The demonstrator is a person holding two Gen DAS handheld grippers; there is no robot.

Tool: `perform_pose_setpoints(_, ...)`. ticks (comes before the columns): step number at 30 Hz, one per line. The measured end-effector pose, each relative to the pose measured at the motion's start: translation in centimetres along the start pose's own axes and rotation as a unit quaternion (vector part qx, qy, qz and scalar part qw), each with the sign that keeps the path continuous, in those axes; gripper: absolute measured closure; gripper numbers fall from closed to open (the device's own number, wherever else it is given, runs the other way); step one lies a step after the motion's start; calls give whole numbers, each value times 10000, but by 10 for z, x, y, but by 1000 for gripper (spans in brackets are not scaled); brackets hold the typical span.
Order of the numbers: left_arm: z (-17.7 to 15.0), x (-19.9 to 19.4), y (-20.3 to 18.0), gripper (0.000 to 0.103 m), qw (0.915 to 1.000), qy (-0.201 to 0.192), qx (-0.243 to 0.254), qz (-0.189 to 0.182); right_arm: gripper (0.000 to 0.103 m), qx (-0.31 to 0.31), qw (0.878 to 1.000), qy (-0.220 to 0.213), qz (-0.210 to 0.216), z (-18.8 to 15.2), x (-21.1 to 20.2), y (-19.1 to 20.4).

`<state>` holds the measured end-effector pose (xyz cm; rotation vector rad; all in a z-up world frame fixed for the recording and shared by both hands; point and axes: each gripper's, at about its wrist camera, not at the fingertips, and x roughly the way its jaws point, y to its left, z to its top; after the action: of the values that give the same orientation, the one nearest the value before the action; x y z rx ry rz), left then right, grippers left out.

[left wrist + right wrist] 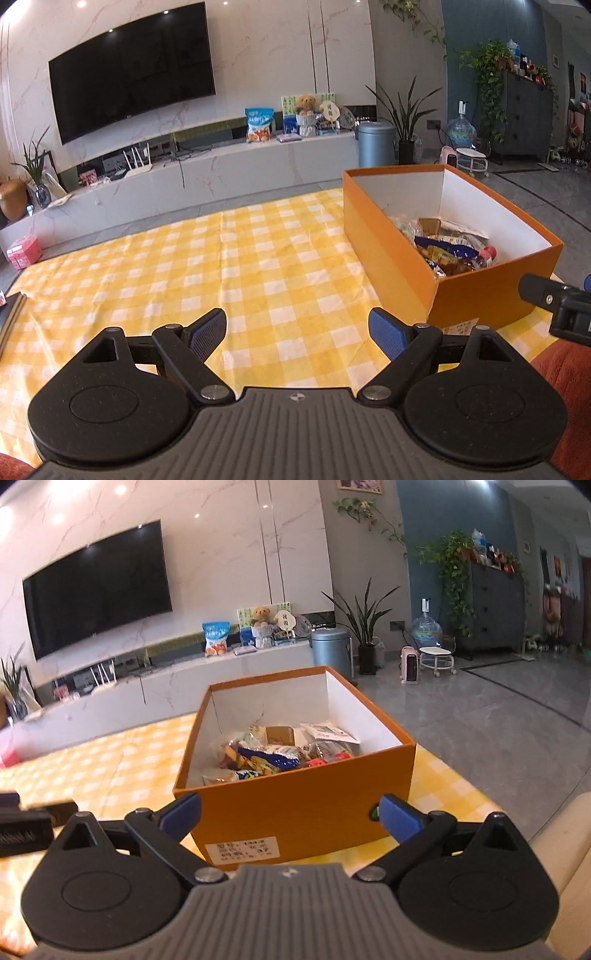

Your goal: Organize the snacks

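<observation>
- Left wrist view: we see our left gripper (297, 325) with its blue-padded jaws spread wide and nothing between them, over a yellow-and-white checked tablecloth (207, 266); the cloth ahead of the jaws lies bare right to its far edge.
- To the right stands an open orange cardboard box with a white lining (476, 295), its near corner just beside our right-hand pad; inside it lie the crumpled snack packets (448, 253), heaped toward the near end, while the far end shows bare white wall.
- At the right edge the black tip of our right gripper (554, 299) juts in front of the box; at the left edge, a dark flat object (11, 317) rests on the cloth, too cropped to identify.
- Beyond the table we see a white marble-look TV bench (221, 173), a wall-mounted black television (129, 70) and a grey cylindrical bin (376, 144).
- Right wrist view: our right gripper (290, 812) has its jaws spread to the full, holding nothing; the box's near orange wall (295, 812) lies straight ahead between the two pads, and we cannot tell whether they touch it.
- A white label (242, 849) sits low on that wall; the packets (280, 753) cover the box floor.
- Open grey floor tiles (480, 731) stretch to the right; black parts of the other gripper (22, 830) intrude at the left edge.
</observation>
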<state>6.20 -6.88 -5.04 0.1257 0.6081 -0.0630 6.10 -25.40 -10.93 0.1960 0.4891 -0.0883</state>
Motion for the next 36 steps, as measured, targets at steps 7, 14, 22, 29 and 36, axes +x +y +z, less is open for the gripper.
perform_pose_setpoints(7, 0, -1, -5, 1, 10000, 34, 50, -50, 3, -86, 9999, 39, 59, -3, 6, 2)
perform_pose_setpoints(14, 3, -5, -3, 1, 10000, 37, 53, -55, 3, -94, 9999, 80, 47, -3, 8, 2)
perform_pose_setpoints(22, 6, -6, 1, 1, 10000, 66, -27, -38, 3, -175, 9998, 76, -5, -2, 9, 4)
perform_pose_setpoints(29, 5, -5, 2, 1, 10000, 87, -36, -6, 3, -194, 9998, 97, -18, -2, 11, 4)
perform_pose_setpoints(36, 5, -4, 3, 1, 9999, 134, -84, -2, 3, -195, 9998, 93, -17, -2, 11, 4)
